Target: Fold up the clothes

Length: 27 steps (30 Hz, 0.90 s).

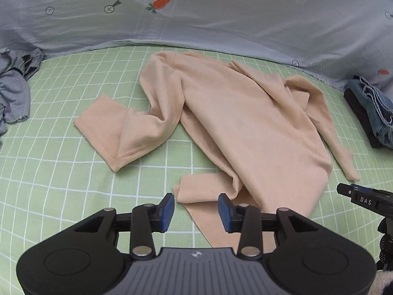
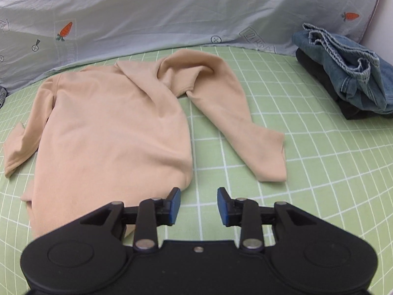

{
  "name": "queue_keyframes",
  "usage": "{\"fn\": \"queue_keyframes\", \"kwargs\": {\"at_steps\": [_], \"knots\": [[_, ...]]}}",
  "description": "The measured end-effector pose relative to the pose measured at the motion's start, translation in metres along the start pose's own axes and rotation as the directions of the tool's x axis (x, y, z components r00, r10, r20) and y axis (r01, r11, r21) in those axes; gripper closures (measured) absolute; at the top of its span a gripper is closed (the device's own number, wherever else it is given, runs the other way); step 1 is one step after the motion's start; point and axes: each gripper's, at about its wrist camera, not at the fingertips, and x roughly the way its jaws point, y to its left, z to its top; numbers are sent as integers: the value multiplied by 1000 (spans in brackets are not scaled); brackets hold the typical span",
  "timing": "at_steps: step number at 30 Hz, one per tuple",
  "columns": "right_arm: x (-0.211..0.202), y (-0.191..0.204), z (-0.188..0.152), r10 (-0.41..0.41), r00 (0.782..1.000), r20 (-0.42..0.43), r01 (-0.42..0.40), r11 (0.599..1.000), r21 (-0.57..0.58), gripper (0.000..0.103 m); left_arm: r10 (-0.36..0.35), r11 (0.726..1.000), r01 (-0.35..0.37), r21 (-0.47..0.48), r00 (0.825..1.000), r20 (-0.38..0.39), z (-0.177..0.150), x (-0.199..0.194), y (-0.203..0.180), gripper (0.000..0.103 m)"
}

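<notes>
A beige long-sleeved top (image 1: 235,127) lies rumpled on the green checked sheet (image 1: 61,172), sleeves spread to both sides. My left gripper (image 1: 196,212) is open, its blue pads above the top's near hem corner, holding nothing. In the right wrist view the top (image 2: 113,132) lies at left with one sleeve (image 2: 245,132) stretched to the right. My right gripper (image 2: 198,206) is open and empty, just off the top's near right corner. The right gripper's body (image 1: 366,200) shows at the right edge of the left wrist view.
A pale blue carrot-print cover (image 1: 196,17) runs along the far side. A folded stack of denim and dark clothes (image 2: 343,73) sits at the right. A crumpled grey-blue garment (image 1: 14,86) lies at the far left.
</notes>
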Motion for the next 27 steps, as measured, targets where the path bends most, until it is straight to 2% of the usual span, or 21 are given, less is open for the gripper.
{"fn": "queue_keyframes", "kwargs": {"at_steps": [4,7,8,13,16,19,20,21,22,23,24,27], "knots": [[9,5,-9,26,999,-24,-25,999,22,69,5,981,5,194,999,-49,-1,30,-26,52],[14,8,-5,30,999,-15,-30,999,27,60,8,961,12,278,997,-72,-2,47,-38,48],[15,9,-3,28,1000,-12,-27,999,28,59,5,954,19,298,997,-79,-1,52,-40,48],[27,12,6,20,1000,-8,-20,1000,23,59,5,944,26,329,996,-93,7,73,-46,47],[32,14,10,13,1000,-9,-13,1000,4,53,13,942,19,335,996,-93,14,86,-47,47],[35,13,11,20,1000,-5,-20,1000,7,50,-21,944,53,324,994,-103,19,96,-43,48],[36,12,11,30,1000,-3,-30,1000,9,56,-35,946,65,317,994,-99,20,98,-42,50],[36,12,12,53,999,-2,-53,999,11,61,-46,947,73,311,994,-95,22,98,-40,58],[36,12,13,81,997,-2,-81,997,12,82,-49,949,75,308,995,-91,23,97,-39,74],[35,13,14,84,997,1,-84,996,7,96,-50,951,75,301,995,-89,24,96,-38,81],[34,15,16,79,997,5,-79,997,1,96,-48,955,73,289,995,-92,25,96,-37,91],[25,20,22,58,997,51,-56,998,-33,99,-25,978,44,205,995,-97,26,87,-25,93]]}}
